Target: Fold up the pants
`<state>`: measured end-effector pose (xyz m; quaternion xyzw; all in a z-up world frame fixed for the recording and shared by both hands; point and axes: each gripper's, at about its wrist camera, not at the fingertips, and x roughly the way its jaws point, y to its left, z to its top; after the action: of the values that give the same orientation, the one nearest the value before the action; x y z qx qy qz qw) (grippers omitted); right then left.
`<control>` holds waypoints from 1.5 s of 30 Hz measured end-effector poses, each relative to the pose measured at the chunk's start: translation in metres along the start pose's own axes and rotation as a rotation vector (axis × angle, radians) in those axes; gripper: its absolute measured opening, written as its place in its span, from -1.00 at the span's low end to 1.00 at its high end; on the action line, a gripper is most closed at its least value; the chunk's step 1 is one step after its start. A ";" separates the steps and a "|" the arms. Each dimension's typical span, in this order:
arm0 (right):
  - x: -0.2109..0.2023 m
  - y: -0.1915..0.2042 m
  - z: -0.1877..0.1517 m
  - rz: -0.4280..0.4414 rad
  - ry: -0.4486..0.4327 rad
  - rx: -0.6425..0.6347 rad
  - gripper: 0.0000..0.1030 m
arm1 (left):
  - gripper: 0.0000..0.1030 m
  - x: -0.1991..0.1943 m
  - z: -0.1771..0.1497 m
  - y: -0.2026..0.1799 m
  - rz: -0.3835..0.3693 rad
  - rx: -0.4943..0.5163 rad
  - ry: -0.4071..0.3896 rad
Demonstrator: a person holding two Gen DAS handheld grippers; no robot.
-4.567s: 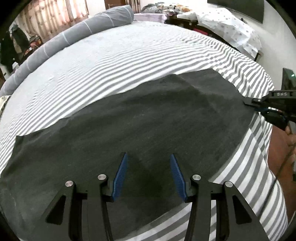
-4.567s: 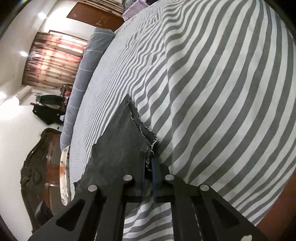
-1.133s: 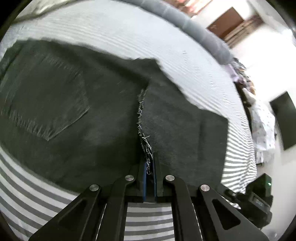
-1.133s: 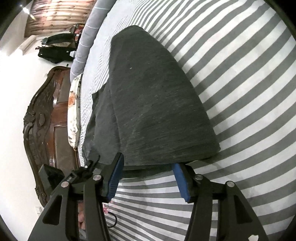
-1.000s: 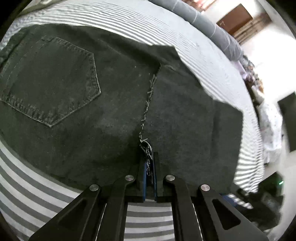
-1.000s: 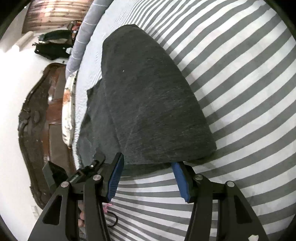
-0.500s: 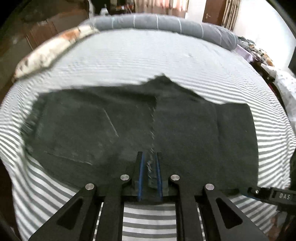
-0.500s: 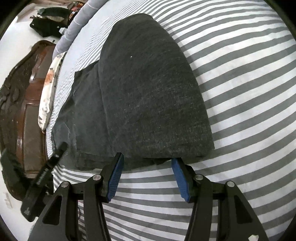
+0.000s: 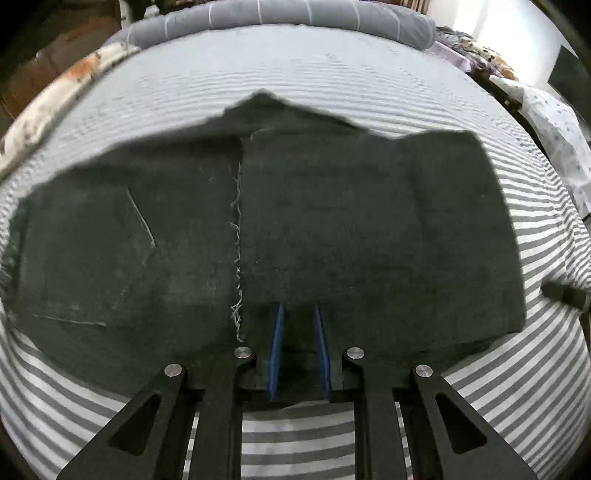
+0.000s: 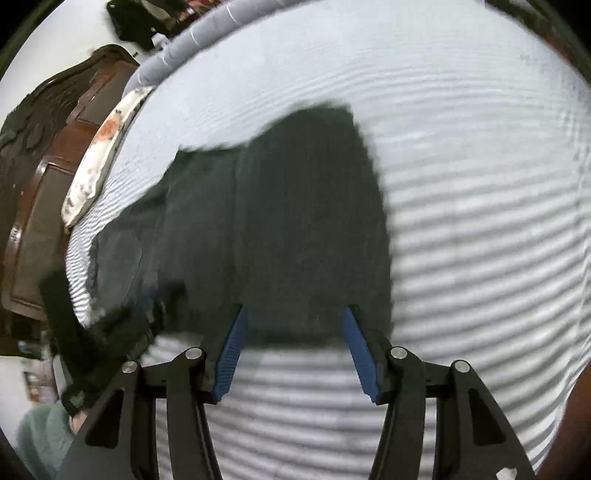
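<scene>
Dark grey denim pants [image 9: 332, 229] lie folded on the striped bed. The leg ends are laid back over the seat, and their frayed hem [image 9: 236, 243] runs down the middle beside a back pocket [image 9: 110, 254]. My left gripper [image 9: 298, 314] is open, empty, at the near edge of the pants just right of the hem. My right gripper [image 10: 293, 317] is open wide and empty at the near edge of the folded end of the pants [image 10: 303, 221]. The left gripper shows blurred at the lower left of the right wrist view [image 10: 110, 325].
The bed has a grey and white striped sheet [image 9: 332, 85]. A grey bolster [image 9: 280, 18] lies along the far side, a floral pillow [image 9: 55, 96] at the left by the dark wooden headboard [image 10: 44, 155]. A white spotted cloth [image 9: 554, 122] lies off the right.
My left gripper has opened and let go of the frayed hem, which now lies flat on the seat. Both grippers have drawn back towards the near edge; the right stays open.
</scene>
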<state>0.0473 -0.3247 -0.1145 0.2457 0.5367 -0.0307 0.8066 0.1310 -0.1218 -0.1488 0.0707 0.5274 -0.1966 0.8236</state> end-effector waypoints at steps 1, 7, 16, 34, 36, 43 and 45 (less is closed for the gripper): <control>0.003 0.001 0.008 -0.006 -0.010 -0.007 0.02 | -0.64 0.000 0.000 0.001 -0.008 -0.002 -0.009; 0.037 0.014 0.060 -0.093 -0.054 -0.062 0.02 | -0.64 0.002 0.007 0.007 -0.035 -0.003 0.010; 0.079 0.017 0.099 -0.175 -0.040 -0.065 0.02 | -0.64 -0.025 0.011 0.083 -0.012 -0.238 -0.012; 0.052 0.032 -0.010 -0.170 -0.027 -0.118 0.27 | -0.62 -0.053 -0.079 0.281 -0.093 -0.930 -0.023; 0.049 0.032 -0.016 -0.159 -0.022 -0.099 0.27 | -0.61 -0.050 -0.086 0.286 -0.113 -0.955 -0.014; 0.040 0.031 -0.020 -0.091 -0.011 -0.007 0.28 | -0.57 -0.048 -0.095 0.313 -0.167 -1.059 -0.020; 0.040 0.036 -0.020 -0.095 -0.013 -0.015 0.27 | -0.56 -0.044 -0.094 0.320 -0.203 -1.082 -0.016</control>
<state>0.0586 -0.2763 -0.1423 0.2134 0.5429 -0.0666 0.8095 0.1635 0.2111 -0.1795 -0.4155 0.5511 0.0239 0.7232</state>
